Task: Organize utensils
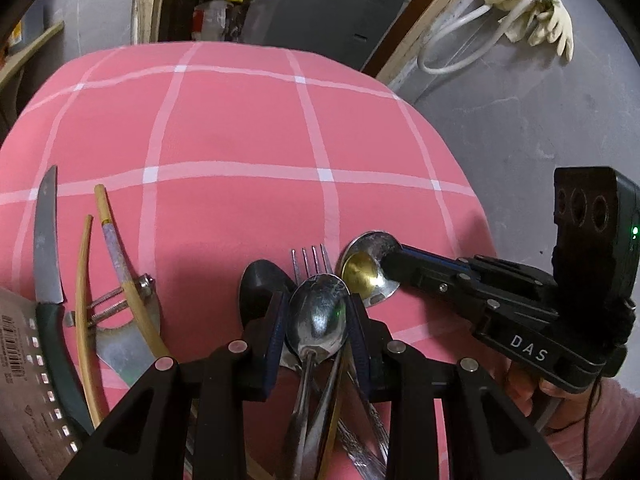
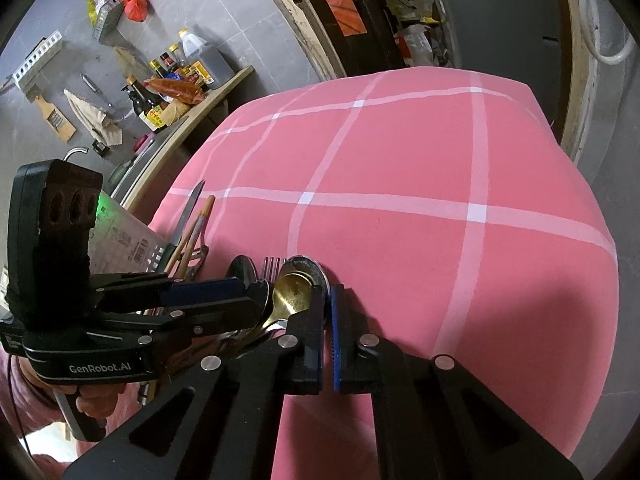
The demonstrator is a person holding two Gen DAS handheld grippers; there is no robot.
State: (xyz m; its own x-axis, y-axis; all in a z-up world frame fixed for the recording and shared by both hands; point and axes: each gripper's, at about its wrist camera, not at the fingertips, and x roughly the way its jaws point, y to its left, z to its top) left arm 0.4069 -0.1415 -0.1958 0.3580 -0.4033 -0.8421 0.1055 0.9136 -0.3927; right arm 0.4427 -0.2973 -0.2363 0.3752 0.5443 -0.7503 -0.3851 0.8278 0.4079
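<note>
A lived-in home kitchen with grey walls. A desk [image 2: 400, 160] under a pink checked cloth holds spoons [image 1: 320, 316], a fork [image 1: 312, 260], a knife [image 1: 46, 248] and chopsticks [image 1: 82, 300]. Beside it a wooden shelf [image 2: 216, 92] carries sauce bottles [image 2: 146, 104] and an oil jug [image 2: 200, 56], with a grater [image 2: 56, 120] and rags [image 2: 94, 116] hanging on the wall. Elsewhere rubber gloves [image 1: 548, 28] hang by a white hose [image 1: 452, 44], and a doorway [image 2: 360, 12] opens on cluttered storage.

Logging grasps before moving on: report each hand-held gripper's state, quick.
Left hand-held gripper: shut on the bundle of utensils.
Right hand-held gripper: shut, tips at the large spoon rim; grip cannot be told.
</note>
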